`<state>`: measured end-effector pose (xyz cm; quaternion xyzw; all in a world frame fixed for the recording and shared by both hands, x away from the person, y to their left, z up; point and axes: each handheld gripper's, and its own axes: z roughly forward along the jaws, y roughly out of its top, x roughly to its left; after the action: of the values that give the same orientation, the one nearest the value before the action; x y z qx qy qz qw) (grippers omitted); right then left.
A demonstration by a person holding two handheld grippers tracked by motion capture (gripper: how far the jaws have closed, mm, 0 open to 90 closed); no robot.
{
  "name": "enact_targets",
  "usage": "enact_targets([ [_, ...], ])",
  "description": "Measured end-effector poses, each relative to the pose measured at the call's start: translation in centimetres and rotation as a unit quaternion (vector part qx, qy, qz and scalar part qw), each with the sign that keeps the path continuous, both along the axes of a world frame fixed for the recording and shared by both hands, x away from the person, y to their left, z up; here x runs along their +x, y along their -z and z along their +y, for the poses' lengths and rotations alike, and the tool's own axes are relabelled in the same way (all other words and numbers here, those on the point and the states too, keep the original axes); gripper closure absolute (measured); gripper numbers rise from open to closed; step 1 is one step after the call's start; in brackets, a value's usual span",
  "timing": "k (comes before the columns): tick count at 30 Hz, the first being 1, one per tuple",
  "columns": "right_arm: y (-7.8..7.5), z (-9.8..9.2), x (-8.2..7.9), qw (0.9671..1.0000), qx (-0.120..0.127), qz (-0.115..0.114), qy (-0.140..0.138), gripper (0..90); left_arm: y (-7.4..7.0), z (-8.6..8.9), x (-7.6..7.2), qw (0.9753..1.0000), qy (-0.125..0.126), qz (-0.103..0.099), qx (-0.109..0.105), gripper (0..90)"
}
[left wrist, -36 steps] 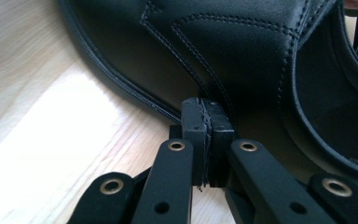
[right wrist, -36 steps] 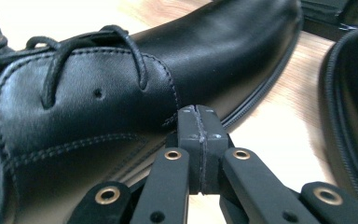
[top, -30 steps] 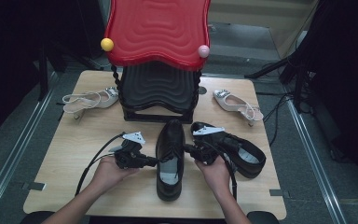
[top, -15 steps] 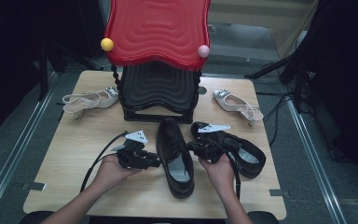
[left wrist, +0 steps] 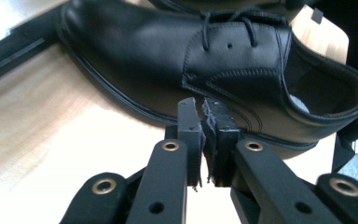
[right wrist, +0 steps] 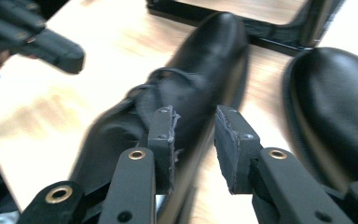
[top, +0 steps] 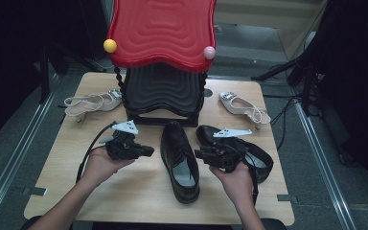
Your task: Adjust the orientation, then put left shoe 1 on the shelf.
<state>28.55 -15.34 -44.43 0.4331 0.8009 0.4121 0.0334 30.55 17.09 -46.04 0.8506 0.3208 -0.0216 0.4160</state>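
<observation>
black shoe (top: 179,160) freed, l gripper (top: 146,152) backed off

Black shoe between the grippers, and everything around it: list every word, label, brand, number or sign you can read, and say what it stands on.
None can be read.
Black lace-up shoe: the pale insole bears no legible print from above; its side in the left gripper view is plain leather.
Second black shoe, sandals, red stand, left gripper, right gripper: no markings visible.
</observation>
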Motion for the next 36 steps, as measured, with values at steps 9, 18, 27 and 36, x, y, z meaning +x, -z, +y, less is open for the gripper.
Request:
enact_targets([
  [9, -1.0, 1.7, -1.9, 0.9995, -0.004, 0.011, -0.030, 66.9, -3.1, 1.0, 1.4, 0.9999, -0.008, -0.004, -0.007, 86.8],
  [18, -0.4, 3.6, -3.0, 0.9976, -0.022, 0.022, -0.061, 65.3, -6.4, 1.1, 3.1, 0.9995, -0.007, -0.029, -0.008, 84.1],
  [27, 0.6, 5.0, -3.2, 0.9962, -0.036, 0.036, -0.071, 60.1, -9.7, 1.4, 5.1, 0.9985, -0.014, -0.052, 0.003, 84.8],
  [36, 1.8, 6.5, -2.7, 0.9946, -0.055, 0.052, -0.071, 59.3, -12.9, 1.2, 6.6, 0.9969, -0.014, -0.076, 0.017, 85.0],
])
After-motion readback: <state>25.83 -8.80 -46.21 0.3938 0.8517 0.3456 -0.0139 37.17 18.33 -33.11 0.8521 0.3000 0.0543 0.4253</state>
